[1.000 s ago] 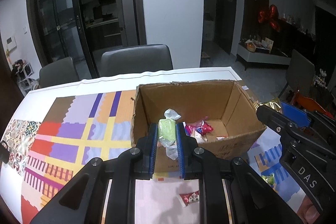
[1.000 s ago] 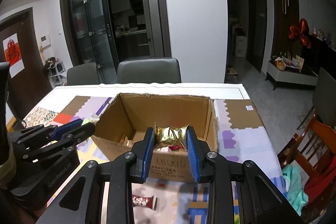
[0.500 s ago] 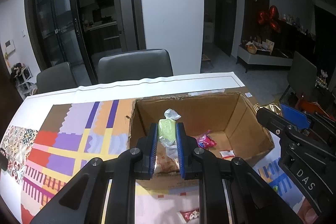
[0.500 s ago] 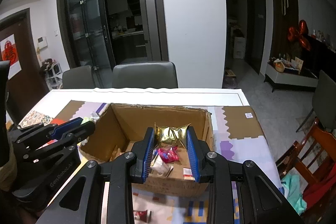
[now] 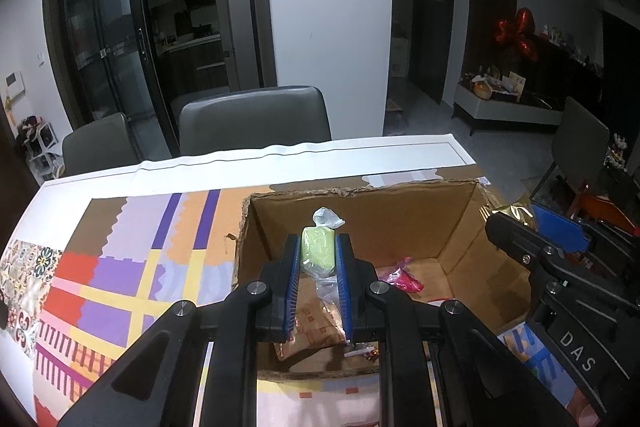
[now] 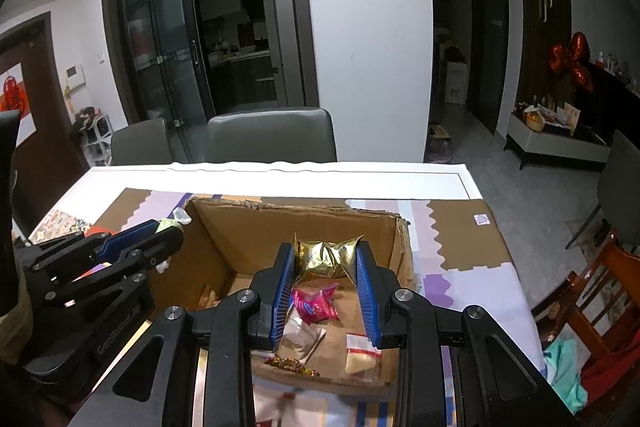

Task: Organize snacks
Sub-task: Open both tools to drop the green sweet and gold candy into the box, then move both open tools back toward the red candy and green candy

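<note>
The left gripper [image 5: 318, 259] pinches a pale green, clear-wrapped candy [image 5: 317, 255], long axis pointing away along the fingers, its twisted wrapper end foremost, held over the left side of the open brown cardboard box [image 5: 460, 223]. The right gripper [image 6: 326, 263] squeezes a crinkled gold foil packet [image 6: 327, 259], lying crosswise above the box's right half. Below lie a pink wrapped sweet [image 6: 314, 305] and other packets. The box sits near the patterned tablecloth's [image 5: 120, 267] right edge; open cloth stretches left.
</note>
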Demonstrator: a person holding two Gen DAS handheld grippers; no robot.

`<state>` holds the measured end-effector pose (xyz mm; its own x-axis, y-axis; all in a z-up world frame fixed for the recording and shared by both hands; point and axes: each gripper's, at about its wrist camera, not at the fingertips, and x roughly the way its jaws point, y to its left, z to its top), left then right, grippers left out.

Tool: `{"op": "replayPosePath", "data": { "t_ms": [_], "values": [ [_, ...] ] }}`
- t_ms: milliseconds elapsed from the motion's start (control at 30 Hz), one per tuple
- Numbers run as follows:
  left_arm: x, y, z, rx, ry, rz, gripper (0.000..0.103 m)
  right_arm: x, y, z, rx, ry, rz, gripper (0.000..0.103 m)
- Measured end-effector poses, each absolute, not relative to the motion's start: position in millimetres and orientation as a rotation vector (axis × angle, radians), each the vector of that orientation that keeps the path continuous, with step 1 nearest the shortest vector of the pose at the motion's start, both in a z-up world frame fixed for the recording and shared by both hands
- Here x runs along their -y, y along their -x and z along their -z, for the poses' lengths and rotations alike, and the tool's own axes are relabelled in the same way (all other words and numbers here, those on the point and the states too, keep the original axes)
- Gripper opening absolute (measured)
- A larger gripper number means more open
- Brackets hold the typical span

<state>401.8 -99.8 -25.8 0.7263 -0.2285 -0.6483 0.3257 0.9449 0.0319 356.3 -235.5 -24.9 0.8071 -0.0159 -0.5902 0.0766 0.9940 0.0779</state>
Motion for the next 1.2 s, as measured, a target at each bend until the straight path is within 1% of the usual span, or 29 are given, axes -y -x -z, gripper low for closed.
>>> {"op": "replayPosePath", "data": {
  "t_ms": [300, 367, 433, 467, 533, 567, 633, 667, 733, 800, 1000, 1200],
  "values": [
    [100, -405, 30, -0.701, -0.146, 0.298, 0.019, 236, -367, 34, -0.645, -0.102, 0.047, 0.034],
    [99, -405, 30, -0.703, -0.141, 0.295, 0.026, 235, -367, 33, -0.639, -0.097, 0.051, 0.035],
    [97, -404, 29, -0.699, -0.137, 0.288, 0.042, 235, -367, 33, -0.639, -0.094, 0.055, 0.04],
    [97, -403, 28, -0.693, -0.136, 0.282, 0.044, 235, -367, 33, -0.639, -0.094, 0.059, 0.042],
    [96, -400, 27, -0.686, -0.139, 0.278, 0.047, 237, -365, 33, -0.635, -0.102, 0.067, 0.05],
    [95, -400, 26, -0.685, -0.139, 0.278, 0.048, 238, -364, 32, -0.633, -0.106, 0.069, 0.051],
    [94, -397, 25, -0.677, -0.14, 0.272, 0.055, 240, -362, 31, -0.63, -0.113, 0.074, 0.057],
    [94, -396, 24, -0.672, -0.143, 0.27, 0.055, 241, -362, 31, -0.628, -0.116, 0.074, 0.059],
    [93, -392, 21, -0.662, -0.144, 0.265, 0.059, 242, -359, 28, -0.618, -0.119, 0.077, 0.067],
    [92, -390, 19, -0.658, -0.14, 0.262, 0.062, 243, -356, 25, -0.609, -0.116, 0.084, 0.071],
    [89, -381, 10, -0.64, -0.137, 0.248, 0.07, 245, -347, 17, -0.593, -0.118, 0.097, 0.071],
    [91, -368, 2, -0.623, -0.135, 0.251, 0.07, 245, -334, 8, -0.572, -0.118, 0.098, 0.071]
  ]
}}
